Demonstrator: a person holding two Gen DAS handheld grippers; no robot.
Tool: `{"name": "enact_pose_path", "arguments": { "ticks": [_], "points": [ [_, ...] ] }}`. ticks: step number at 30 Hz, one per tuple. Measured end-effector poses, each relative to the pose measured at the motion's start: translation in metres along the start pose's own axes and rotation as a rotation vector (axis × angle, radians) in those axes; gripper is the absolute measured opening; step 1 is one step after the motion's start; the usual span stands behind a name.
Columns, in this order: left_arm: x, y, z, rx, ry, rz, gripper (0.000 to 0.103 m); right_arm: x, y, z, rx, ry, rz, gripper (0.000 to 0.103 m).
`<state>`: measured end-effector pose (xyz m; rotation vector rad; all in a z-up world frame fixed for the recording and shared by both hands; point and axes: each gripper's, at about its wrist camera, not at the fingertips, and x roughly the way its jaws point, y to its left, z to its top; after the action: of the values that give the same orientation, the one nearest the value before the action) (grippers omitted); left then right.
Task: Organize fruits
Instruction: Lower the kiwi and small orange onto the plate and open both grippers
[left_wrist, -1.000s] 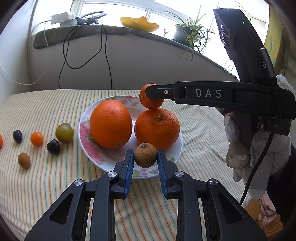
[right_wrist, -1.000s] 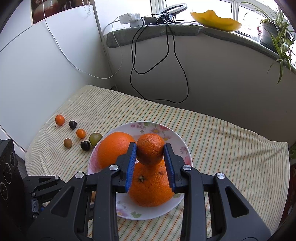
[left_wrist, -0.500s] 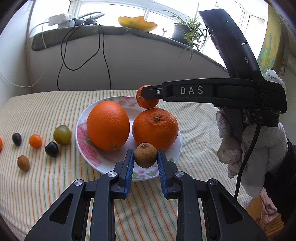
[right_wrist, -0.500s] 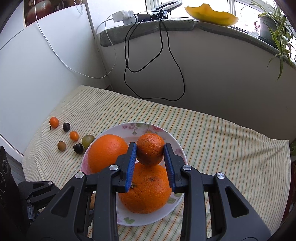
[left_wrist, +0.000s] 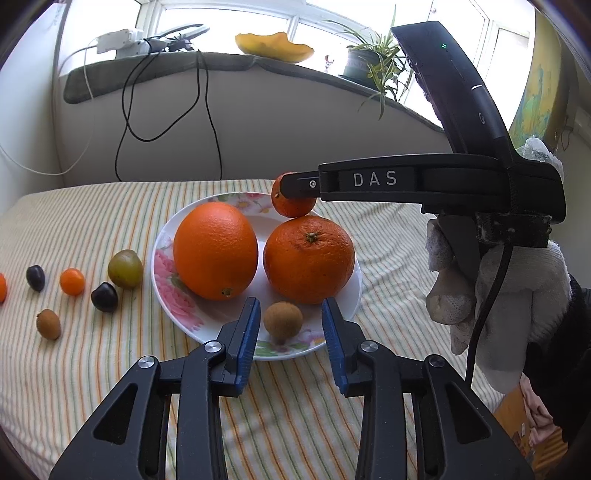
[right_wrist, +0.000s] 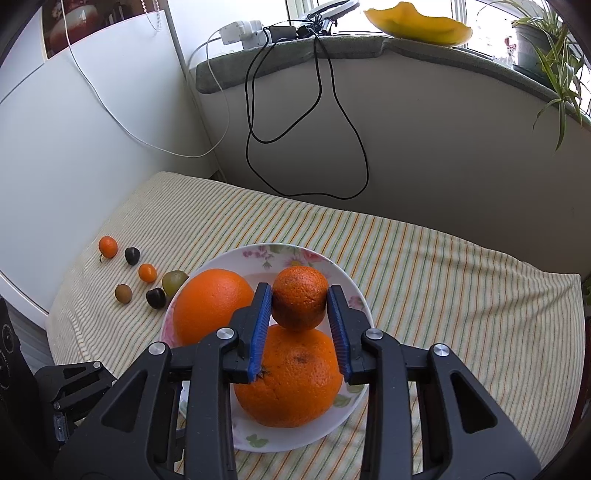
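Left gripper (left_wrist: 290, 334) at the near rim of the plate (left_wrist: 168, 299), fingers spread, clear gaps either side of the small brown fruit (left_wrist: 283, 318), which sits on the plate untouched. Released, by the look of it.

Behind it, two big oranges fill the plate: oval one (left_wrist: 215, 250) left, rounder one (left_wrist: 308, 259) right.

Right gripper (right_wrist: 299, 332) clamped on a small mandarin (right_wrist: 300, 297), pads flat on both flanks, held over the far part of the plate, just above the rounder orange (right_wrist: 289, 376). Whether the two touch, cannot tell.

Judgement: mandarin is being set down. Bare plate lies beyond the big oranges; lower into that spot, not onto the orange's crown, or it will roll. Open only once it rests, then back straight out so the pads don't drag it. Left gripper should lift away without nudging the brown fruit.

Further left on the striped cloth (left_wrist: 92, 369): loose small fruit well off the plate, including a green one (left_wrist: 125, 268), a dark one (left_wrist: 104, 296), a tiny orange one (left_wrist: 72, 281). Likely next to sort.
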<state>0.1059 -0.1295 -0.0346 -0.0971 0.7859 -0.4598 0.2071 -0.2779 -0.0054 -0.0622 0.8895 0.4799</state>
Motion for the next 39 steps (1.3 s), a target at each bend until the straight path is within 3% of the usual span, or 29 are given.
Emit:
{"name": "enact_pose_path", "arguments": {
  "ticks": [3,5,9,11,17,39],
  "points": [
    [-0.002,0.0,0.0,0.0,-0.005,0.008,0.049,0.001,0.0,0.0,-0.002,0.004,-0.005,0.039],
    [-0.003,-0.001,-0.001,0.003,-0.007,0.012,0.055,-0.001,0.001,-0.001,-0.006,-0.004,-0.014,0.065],
    [-0.005,-0.003,-0.002,0.005,-0.012,0.022,0.061,-0.004,0.001,-0.002,0.0,-0.016,-0.021,0.078],
    [-0.006,-0.004,-0.003,0.005,-0.011,0.033,0.07,-0.005,0.0,-0.002,0.013,-0.016,-0.013,0.085],
    [-0.01,-0.005,-0.002,0.014,-0.017,0.066,0.079,-0.011,0.0,-0.002,0.028,-0.025,-0.012,0.085],
    [-0.04,0.016,-0.005,-0.021,-0.06,0.122,0.081,-0.035,0.039,-0.004,-0.011,-0.071,0.001,0.085]
  ]
}}
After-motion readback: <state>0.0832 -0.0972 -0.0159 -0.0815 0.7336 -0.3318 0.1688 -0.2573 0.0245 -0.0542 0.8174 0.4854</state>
